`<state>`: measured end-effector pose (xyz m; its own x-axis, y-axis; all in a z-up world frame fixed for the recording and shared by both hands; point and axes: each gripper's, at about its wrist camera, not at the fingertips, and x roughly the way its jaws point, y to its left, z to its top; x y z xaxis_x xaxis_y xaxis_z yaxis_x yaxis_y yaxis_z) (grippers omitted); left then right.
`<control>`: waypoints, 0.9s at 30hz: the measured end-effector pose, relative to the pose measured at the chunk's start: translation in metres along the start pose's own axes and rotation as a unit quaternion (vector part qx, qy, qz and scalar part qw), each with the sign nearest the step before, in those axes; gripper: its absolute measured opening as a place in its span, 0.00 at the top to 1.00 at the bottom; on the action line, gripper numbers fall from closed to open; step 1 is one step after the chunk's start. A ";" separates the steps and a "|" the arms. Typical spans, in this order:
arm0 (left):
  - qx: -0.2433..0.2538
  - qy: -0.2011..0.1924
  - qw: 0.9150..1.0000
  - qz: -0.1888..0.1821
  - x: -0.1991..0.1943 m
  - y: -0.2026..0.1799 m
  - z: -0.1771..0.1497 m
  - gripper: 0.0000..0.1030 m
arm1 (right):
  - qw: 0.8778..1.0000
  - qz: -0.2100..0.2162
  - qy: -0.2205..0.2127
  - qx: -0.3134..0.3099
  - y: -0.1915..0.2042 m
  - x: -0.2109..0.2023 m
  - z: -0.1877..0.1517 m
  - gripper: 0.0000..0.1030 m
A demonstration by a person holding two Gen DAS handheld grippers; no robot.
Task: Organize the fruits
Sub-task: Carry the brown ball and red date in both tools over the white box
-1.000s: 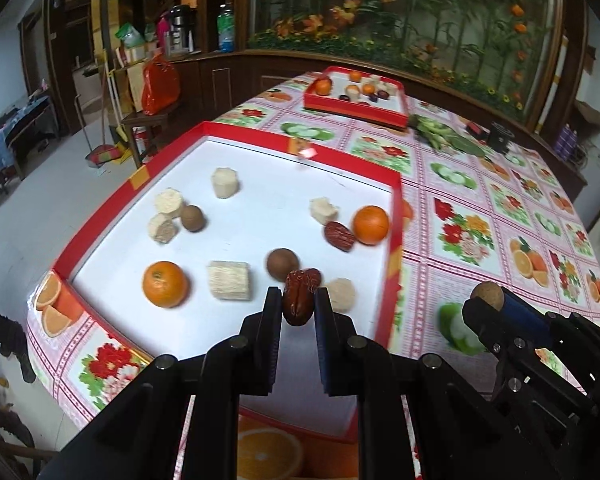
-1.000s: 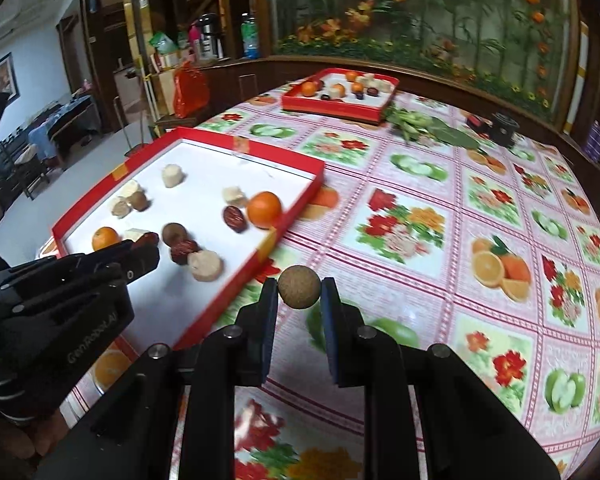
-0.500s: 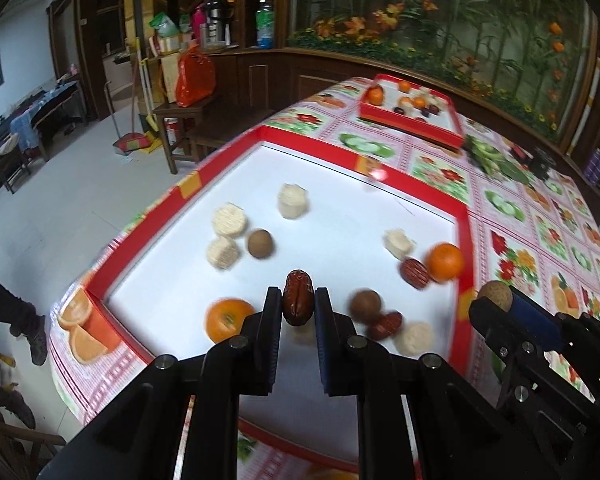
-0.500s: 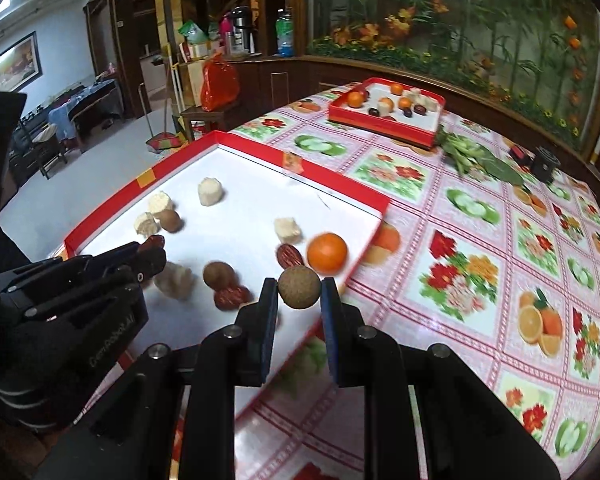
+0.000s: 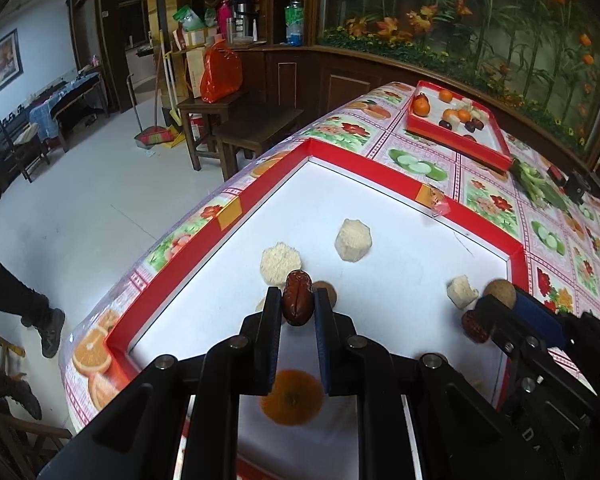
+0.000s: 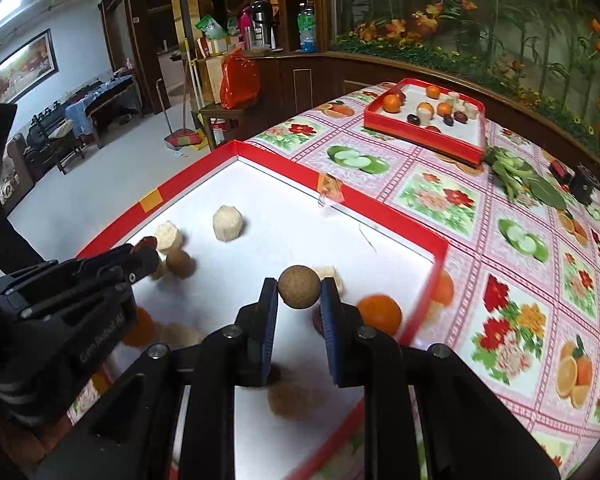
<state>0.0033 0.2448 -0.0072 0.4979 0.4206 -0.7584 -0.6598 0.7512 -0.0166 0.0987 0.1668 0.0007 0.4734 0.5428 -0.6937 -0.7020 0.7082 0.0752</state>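
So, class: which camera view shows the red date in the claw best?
The left wrist view: the date sits centred between the left claw's tips. The right wrist view shows only a sliver at that claw's tip.

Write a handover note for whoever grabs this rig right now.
Left gripper: shut on a red date, held above the near tray.
Right gripper: shut on a round brown fruit, also over that tray.
In the near tray: corn pieces, oranges, another date, a brown fruit.
Far tray also holds mixed fruit.
Done: two fruits picked.
Left: place both, then the rest; no grouping visible yet.
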 end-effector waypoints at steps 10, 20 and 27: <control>-0.002 0.005 1.000 0.006 0.010 0.003 0.008 0.86 | 1.000 0.004 0.008 -0.010 -0.001 0.024 0.018 0.77; -0.007 0.005 1.000 0.015 0.017 0.008 0.014 0.86 | 1.000 0.009 0.024 -0.017 0.004 0.044 0.021 0.77; -0.012 0.007 1.000 0.020 0.021 0.012 0.017 0.86 | 0.999 0.009 0.031 -0.018 0.004 0.050 0.021 0.77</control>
<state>0.0148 0.2714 -0.0123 0.4632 0.4427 -0.7678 -0.6921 0.7218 -0.0013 0.1303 0.2063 -0.0183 0.4275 0.5257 -0.7354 -0.7294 0.6812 0.0629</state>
